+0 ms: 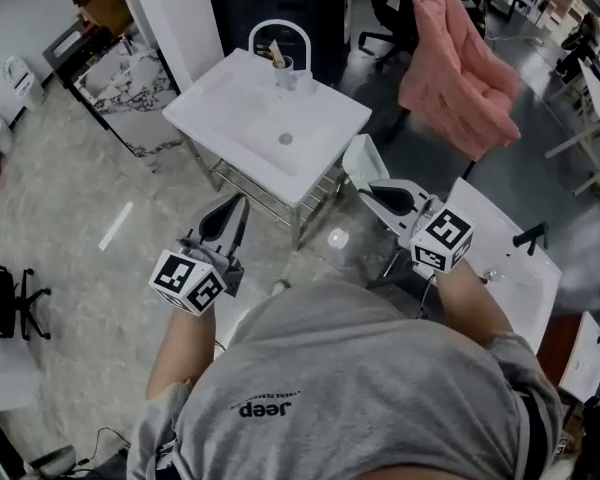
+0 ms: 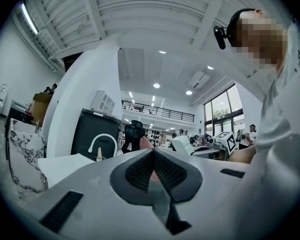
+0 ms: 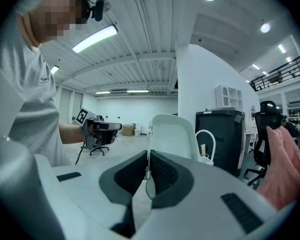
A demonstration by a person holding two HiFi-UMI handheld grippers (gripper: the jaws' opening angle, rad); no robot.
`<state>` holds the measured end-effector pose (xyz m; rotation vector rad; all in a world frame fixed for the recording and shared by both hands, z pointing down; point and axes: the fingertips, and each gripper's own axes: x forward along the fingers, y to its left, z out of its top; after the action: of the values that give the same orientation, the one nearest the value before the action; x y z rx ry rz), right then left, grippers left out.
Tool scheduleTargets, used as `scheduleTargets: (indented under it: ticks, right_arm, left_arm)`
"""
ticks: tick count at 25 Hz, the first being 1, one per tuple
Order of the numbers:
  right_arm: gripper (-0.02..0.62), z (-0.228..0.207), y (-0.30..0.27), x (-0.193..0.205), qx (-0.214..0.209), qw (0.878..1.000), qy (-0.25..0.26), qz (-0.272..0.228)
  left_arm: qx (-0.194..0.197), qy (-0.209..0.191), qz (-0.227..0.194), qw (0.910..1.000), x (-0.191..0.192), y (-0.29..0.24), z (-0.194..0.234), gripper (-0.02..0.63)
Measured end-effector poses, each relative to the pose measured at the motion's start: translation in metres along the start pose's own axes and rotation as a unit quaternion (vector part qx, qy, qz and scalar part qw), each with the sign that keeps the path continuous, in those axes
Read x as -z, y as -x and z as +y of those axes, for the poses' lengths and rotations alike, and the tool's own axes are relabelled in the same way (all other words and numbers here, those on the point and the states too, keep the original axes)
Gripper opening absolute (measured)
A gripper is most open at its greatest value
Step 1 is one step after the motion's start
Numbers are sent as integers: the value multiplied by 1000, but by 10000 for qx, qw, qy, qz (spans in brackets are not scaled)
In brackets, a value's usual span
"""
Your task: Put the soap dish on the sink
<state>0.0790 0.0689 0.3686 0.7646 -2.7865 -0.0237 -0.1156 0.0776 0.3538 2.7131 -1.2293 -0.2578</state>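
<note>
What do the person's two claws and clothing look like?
The left claw and right claw are pale grey shells with dark textured pads tapering to a point. Each carries a white cube printed with black square markers. The person wears a grey short-sleeved T-shirt.

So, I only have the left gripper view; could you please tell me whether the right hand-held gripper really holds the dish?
Observer: Yes. The right gripper view shows the right hand-held gripper shut on the thin rim of the dish.
Operator: Thank you. Is the dish on the sink yet?
Observer: Not yet. In the head view it shows just outside the right edge of the sink, not on it.
</note>
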Motion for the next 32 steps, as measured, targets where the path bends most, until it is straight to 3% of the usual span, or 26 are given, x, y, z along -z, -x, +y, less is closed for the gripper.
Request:
scheduleTargets:
  ticks: [7,15,24,32]
  right_arm:
    - [77,-61,-106,-38,348,9991,-213,-66]
    - [75,-114,-170,-52,586,9979,-276,55]
    - [77,-167,-193,-46,393,9981,-479,44]
    - [77,-255,-189,-28,-186,9946,-991,-236]
  left_arm:
    - [446,11,79,9990,-34,-46,114,14]
    - [651,161,120,9977,-40,-87,190,14]
    - [530,196,147,9983,-35,-136,215,14]
    - [-198,58,149,9997,-29,-193,214,14]
